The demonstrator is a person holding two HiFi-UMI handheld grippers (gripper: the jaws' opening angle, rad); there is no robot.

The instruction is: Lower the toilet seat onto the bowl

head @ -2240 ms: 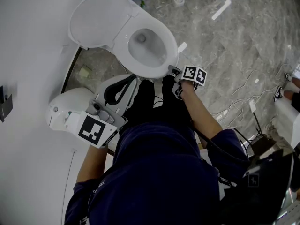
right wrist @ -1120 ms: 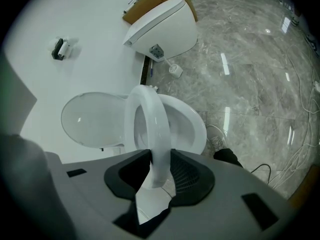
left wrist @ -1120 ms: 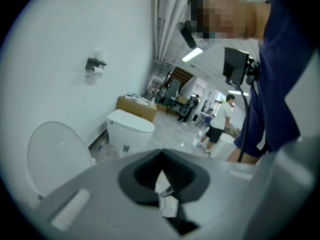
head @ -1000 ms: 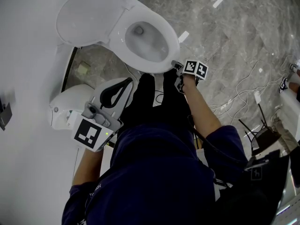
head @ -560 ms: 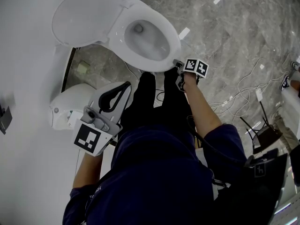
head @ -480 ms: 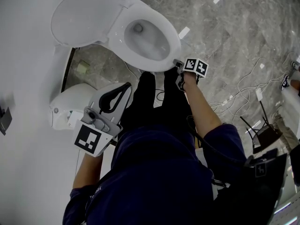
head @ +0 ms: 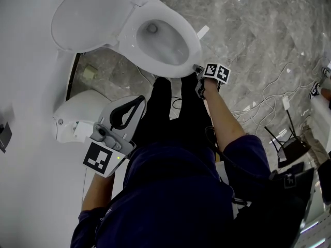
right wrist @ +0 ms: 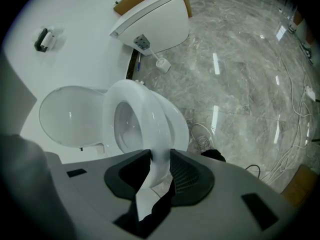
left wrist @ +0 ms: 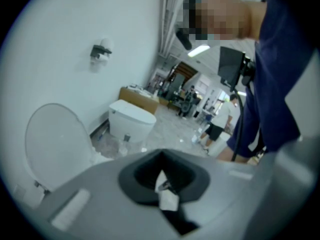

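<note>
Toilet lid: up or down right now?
Up. The lid stands open behind the bowl, its inner face showing, while the right claw grips the seat at its front edge.

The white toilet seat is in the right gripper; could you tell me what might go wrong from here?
1. The right gripper pinches only the front edge of the white plastic toilet seat; the glossy plastic could slip out and slam onto the white ceramic bowl.
2. One of its fingers sits under the seat, so it may get trapped against the bowl's rim.
</note>
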